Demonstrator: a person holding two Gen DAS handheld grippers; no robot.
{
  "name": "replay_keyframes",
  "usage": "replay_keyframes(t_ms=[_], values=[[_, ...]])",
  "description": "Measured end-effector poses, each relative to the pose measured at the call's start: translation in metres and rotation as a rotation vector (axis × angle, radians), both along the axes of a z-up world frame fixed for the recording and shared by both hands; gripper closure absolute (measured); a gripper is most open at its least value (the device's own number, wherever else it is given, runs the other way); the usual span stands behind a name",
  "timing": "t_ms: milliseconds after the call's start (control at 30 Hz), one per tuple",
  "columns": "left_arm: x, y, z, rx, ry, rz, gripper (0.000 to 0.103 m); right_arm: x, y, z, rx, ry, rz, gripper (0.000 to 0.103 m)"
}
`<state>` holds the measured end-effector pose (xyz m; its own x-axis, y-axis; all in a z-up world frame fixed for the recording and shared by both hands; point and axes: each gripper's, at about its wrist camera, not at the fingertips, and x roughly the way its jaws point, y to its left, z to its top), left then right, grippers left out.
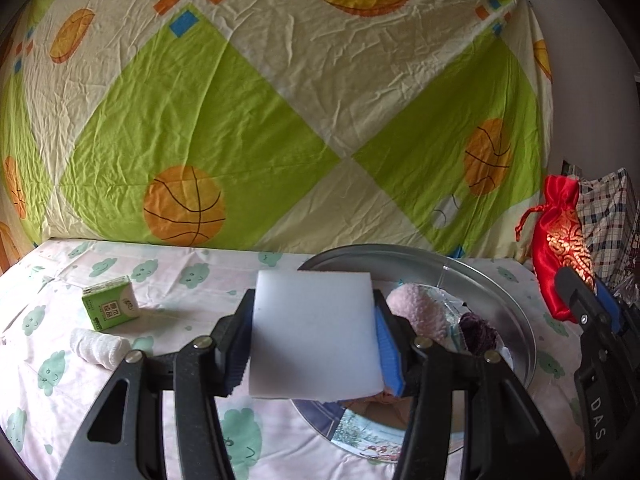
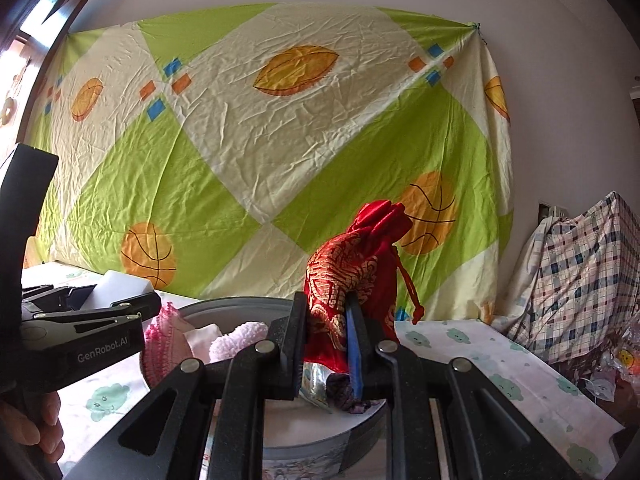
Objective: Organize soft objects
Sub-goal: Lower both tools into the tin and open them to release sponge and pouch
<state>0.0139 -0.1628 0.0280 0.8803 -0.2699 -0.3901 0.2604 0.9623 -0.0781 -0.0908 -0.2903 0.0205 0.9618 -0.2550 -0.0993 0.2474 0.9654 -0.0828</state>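
Both grippers, the black plastic left gripper (image 1: 314,340) and the matching right gripper (image 2: 326,344), have triangular-cutout linkage arms, silver round pivot screws, ribbed blue finger pads (image 1: 386,344), white "GenRobot.AI" and "DAS" lettering on the bodies, and bare-skinned fingers (image 2: 46,428) on the left handle.

White sponge (image 1: 314,332); red gold-patterned pouch (image 2: 352,276); green-cream basketball-print sheet (image 1: 248,112).

home bedroom | cloud-print bedsheet (image 1: 168,280) | basketball sheet (image 1: 280,100) on wall

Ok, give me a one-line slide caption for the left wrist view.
Left gripper holds a white sponge above the round tin of soft items.
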Motion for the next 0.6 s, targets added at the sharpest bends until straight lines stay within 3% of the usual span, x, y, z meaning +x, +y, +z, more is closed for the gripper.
replay_keyframes(t_ms=[600], values=[[0.009,-0.058,-0.003,0.019,0.021,-0.074,0.05,0.02,-0.049,-0.003,-0.009,0.035,-0.121,0.083]])
